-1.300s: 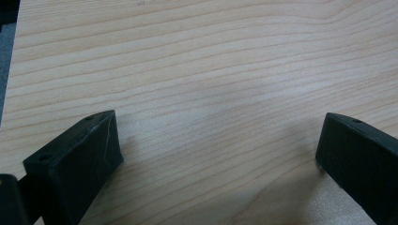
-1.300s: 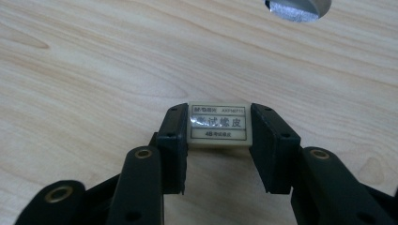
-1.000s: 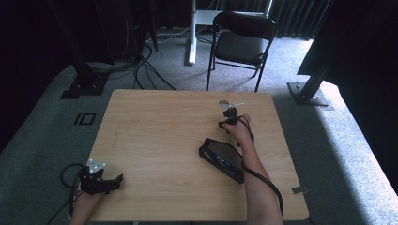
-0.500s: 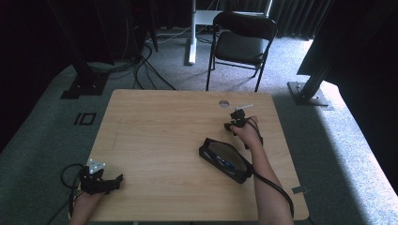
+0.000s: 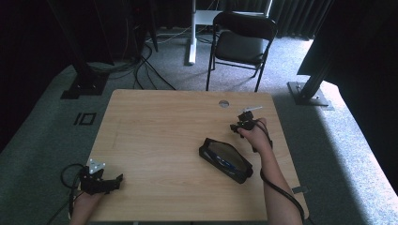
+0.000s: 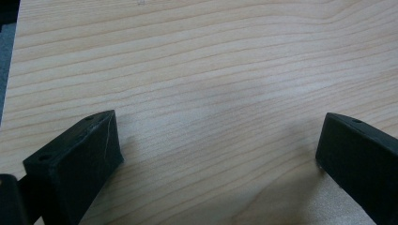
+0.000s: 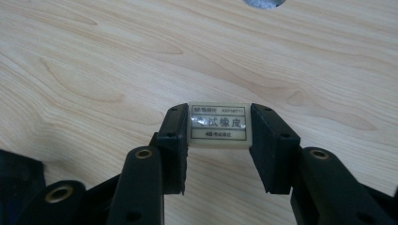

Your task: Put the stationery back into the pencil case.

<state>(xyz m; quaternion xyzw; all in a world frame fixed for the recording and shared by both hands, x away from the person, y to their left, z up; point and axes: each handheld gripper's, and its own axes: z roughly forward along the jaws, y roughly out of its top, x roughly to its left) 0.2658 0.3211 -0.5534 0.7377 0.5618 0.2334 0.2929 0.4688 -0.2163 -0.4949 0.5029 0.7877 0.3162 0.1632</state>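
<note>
Right tool (image 7: 219, 140): its two black jaws pinch a small white eraser (image 7: 219, 125) from both sides, the printed label facing the camera in the right gripper view; in the high view the tool (image 5: 238, 125) sits at about 2 o'clock on the surface, held in the person's right hand (image 5: 253, 133).
Eraser: clamped between the right tool's pads, lifted above the wood, with no part seen touching the surface.
Left tool (image 6: 218, 154): jaws spread wide with bare wood between them; in the high view it (image 5: 115, 180) rests at about 7 o'clock, near the front left corner, pointing toward 3 o'clock.
Pencil case (image 5: 225, 159): a dark, flat, open case lying at about 4 o'clock, just beside the right forearm, its long axis running from 10 to 4 o'clock; something blue shows inside it.
Surface (image 5: 159, 126): light wood grain, with a small round grommet hole (image 5: 224, 103) at about 1 o'clock near the far edge.
Chair (image 5: 241, 40): black folding chair on the carpet at 12 o'clock beyond the surface.
</note>
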